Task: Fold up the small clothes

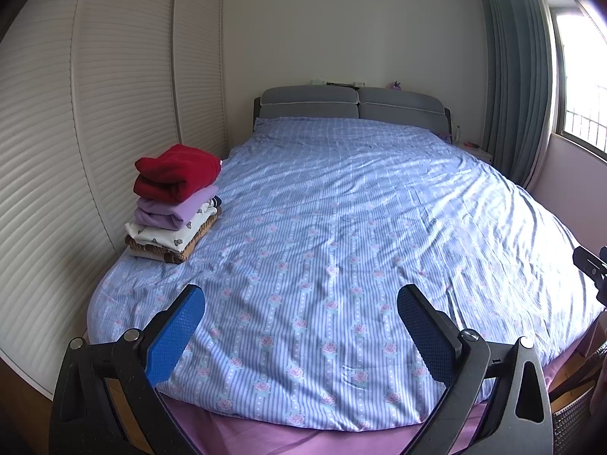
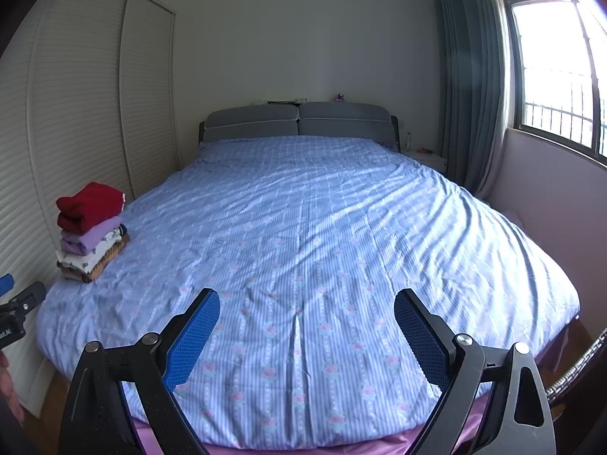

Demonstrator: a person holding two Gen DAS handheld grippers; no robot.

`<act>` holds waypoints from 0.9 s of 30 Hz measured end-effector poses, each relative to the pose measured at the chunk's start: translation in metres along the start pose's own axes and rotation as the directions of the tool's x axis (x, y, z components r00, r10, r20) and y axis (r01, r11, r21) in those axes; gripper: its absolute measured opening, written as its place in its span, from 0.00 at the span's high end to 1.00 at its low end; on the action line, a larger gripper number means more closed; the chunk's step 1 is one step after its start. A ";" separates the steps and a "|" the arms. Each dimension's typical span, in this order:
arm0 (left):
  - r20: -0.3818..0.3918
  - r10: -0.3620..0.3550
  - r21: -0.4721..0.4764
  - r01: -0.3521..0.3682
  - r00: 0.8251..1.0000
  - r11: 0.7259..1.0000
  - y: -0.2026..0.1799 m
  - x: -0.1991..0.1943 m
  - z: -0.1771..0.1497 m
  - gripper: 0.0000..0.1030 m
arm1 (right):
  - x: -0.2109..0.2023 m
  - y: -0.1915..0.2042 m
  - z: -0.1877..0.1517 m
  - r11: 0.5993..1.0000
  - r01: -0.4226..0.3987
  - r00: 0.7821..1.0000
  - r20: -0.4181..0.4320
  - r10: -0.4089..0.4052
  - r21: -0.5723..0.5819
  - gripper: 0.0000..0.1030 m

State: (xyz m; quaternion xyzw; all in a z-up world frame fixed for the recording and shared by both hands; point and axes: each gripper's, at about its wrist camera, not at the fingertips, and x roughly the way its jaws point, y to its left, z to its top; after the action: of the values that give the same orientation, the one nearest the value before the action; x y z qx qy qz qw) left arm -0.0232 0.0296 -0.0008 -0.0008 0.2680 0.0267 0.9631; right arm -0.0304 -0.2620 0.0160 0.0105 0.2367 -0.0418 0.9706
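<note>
A stack of folded small clothes sits on the left edge of the bed, red on top, then lilac, white printed and brown; it also shows in the right wrist view. My left gripper is open and empty, held over the foot of the bed. My right gripper is open and empty, also over the foot of the bed. The right gripper's body shows at the right edge of the left view. The left gripper's tip shows at the left edge of the right view.
A slatted white wardrobe runs along the bed's left side. A grey headboard stands at the far end. A curtain, window and small nightstand are at the right. A wicker basket edge is at lower right.
</note>
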 end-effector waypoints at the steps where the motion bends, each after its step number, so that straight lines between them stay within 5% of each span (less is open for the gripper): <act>1: -0.001 0.000 0.001 0.000 1.000 1.000 0.000 0.001 0.000 0.00 | 0.000 0.000 0.000 1.000 0.000 1.000 0.001 0.000 0.000 0.09; 27: -0.002 -0.001 0.002 0.001 1.000 1.000 0.000 0.001 -0.002 0.00 | 0.002 -0.001 0.000 1.000 -0.003 1.000 -0.006 0.003 0.004 0.09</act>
State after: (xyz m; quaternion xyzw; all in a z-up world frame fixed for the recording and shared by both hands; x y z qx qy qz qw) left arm -0.0236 0.0299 -0.0029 0.0001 0.2691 0.0258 0.9628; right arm -0.0288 -0.2635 0.0147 0.0130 0.2397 -0.0406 0.9699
